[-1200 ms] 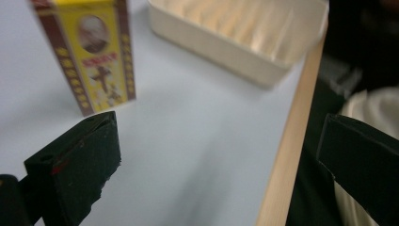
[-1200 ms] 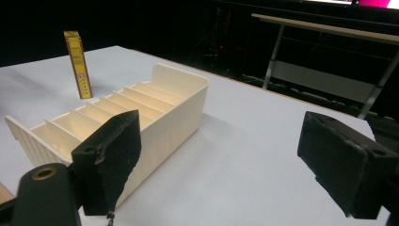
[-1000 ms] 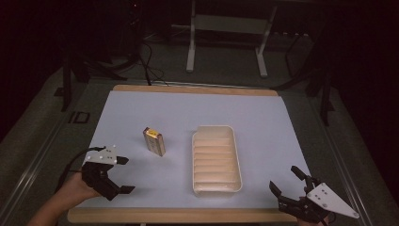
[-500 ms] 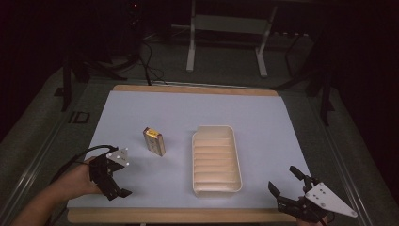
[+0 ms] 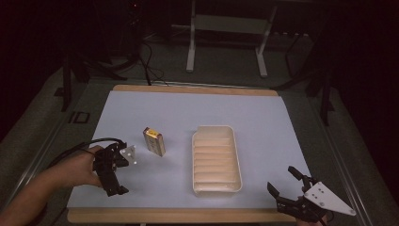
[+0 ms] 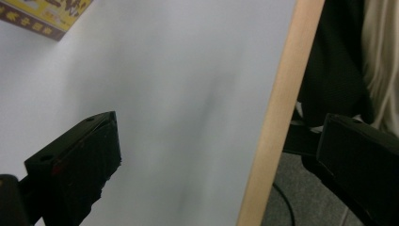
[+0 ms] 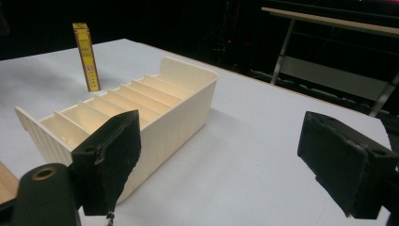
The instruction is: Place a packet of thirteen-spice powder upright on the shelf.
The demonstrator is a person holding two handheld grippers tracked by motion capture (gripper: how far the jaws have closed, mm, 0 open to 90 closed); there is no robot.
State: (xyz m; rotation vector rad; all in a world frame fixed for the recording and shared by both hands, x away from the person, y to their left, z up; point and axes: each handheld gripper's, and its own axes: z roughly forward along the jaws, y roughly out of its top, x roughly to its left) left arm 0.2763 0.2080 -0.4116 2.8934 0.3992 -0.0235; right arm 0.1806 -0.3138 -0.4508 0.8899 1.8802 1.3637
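While both grippers' jaws gape empty, the yellow box (image 5: 154,141) stands untouched beyond the left gripper (image 5: 112,170), the slotted tray (image 5: 215,160) unfilled.

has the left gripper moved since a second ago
Yes. In the high view the left gripper, jaws open, has shifted right along the white table's near edge, closer to the upright yellow box, which hasn't moved.

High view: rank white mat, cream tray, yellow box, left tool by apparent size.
1. White mat, by far the largest.
2. Cream tray.
3. Left tool; it sits nearer the camera, so its lead over the box is unsure.
4. Yellow box.
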